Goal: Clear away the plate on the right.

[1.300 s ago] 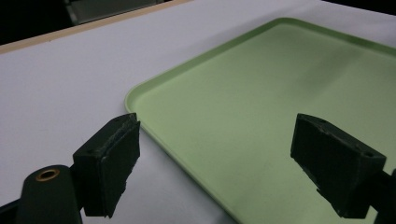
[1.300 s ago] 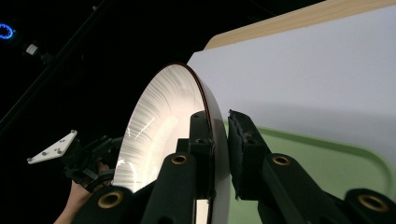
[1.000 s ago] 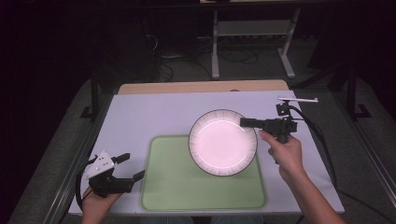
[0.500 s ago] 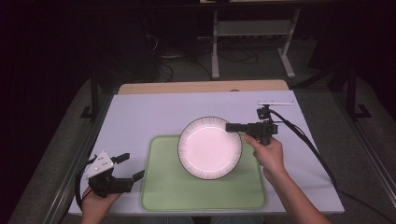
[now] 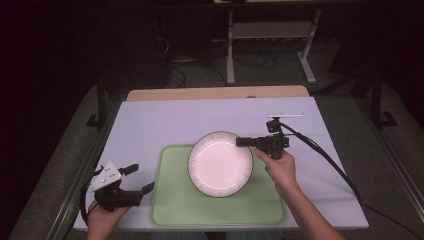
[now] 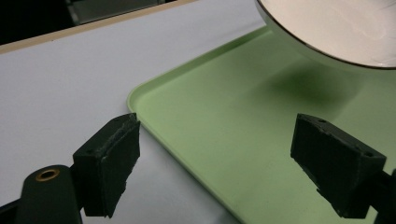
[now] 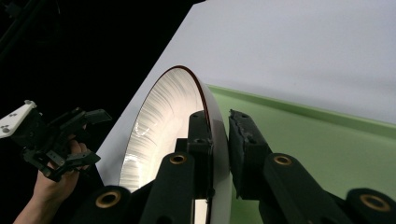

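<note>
White plate [image 5: 220, 163]: above green tray [image 5: 172, 210], centre of table [image 5: 150, 120], rim clamped by right gripper [image 5: 243, 142] fingers. Left gripper [image 5: 141, 179]: near left, fingers apart, holding nothing.

The table [image 5: 165, 120] has a pale lavender-white top, with a strip of light wood showing along its far edge at twelve o'clock. A pale green tray [image 5: 172, 200] with a low raised rim and rounded corners lies flat on it, from the middle toward six o'clock, its near edge close to the table's front edge. At about two o'clock, near the far right corner, a thin white bar [image 5: 286, 115], perhaps a stick or a pen, lies crosswise on the top, well apart from the tray.
</note>
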A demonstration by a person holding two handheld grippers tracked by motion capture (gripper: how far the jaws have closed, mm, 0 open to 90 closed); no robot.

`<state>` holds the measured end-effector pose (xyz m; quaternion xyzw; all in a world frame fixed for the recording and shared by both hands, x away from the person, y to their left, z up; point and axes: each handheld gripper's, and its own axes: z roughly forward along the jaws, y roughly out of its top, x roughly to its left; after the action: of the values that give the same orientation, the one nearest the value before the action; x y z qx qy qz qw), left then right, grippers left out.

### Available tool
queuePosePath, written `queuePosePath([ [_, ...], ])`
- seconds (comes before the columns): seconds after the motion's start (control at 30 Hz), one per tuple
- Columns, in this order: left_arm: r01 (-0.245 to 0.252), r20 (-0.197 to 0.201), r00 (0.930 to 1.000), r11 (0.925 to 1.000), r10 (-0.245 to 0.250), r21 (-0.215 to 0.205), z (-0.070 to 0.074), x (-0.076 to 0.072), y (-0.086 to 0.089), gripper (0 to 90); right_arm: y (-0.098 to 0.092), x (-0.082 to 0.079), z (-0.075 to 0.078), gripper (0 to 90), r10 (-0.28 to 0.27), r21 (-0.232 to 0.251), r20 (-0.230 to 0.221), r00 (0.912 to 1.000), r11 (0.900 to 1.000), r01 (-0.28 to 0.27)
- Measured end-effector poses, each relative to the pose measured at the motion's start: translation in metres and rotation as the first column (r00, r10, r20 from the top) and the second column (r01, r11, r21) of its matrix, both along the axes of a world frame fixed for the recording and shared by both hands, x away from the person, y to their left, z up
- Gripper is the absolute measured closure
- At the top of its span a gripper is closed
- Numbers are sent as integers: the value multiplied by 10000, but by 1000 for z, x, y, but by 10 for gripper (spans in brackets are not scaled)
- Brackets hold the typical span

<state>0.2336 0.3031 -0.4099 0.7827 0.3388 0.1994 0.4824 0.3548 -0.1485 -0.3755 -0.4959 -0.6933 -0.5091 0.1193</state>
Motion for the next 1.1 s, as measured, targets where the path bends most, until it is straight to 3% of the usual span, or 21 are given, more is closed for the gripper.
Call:
queuePosePath([
  [0.67,4,-12,10000,10000,-4,-23,0,0,0,154,16,1,-25,786,149,-541,-174,9997,9984,-158],
  [1.1,18,-14,10000,10000,-18,-17,0,0,0,154,15,2,-44,791,-74,-877,-593,9982,9961,21],
])
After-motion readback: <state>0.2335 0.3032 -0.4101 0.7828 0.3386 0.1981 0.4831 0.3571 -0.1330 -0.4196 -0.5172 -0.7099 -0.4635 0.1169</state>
